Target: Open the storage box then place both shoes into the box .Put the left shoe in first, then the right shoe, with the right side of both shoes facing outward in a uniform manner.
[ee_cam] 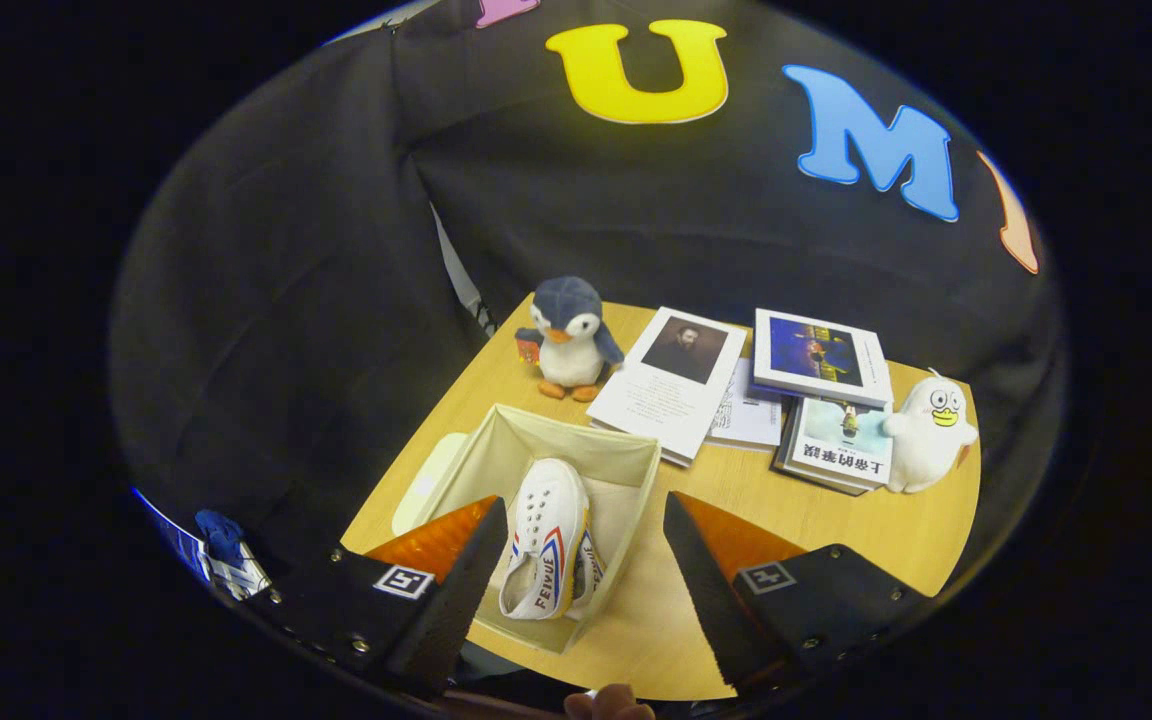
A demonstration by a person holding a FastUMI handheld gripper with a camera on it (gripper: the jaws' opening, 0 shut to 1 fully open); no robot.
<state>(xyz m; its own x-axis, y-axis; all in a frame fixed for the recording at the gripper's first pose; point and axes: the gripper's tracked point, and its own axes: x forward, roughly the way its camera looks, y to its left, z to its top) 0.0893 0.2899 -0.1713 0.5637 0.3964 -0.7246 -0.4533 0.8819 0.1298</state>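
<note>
Storage box (626, 470) stands open on the wooden table (836, 530), low and left of centre in the frame, with white shoes (546, 540) inside.

Gripper (584, 560) hangs above the box, fingers spread wide and holding nothing; the shoes show between them, laces up, striped sides visible. A pale lid (426, 480) lies against the box's left side. Beyond sit a penguin plush (568, 335), several books (676, 385) and a white duck plush (931, 430) toward the right.

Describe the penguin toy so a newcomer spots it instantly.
On the wooden table, look beyond the open storage box, far ahead of the open gripper. The penguin stands upright beside the portrait book. Blue-grey, orange beak; the other plush is white.
</note>
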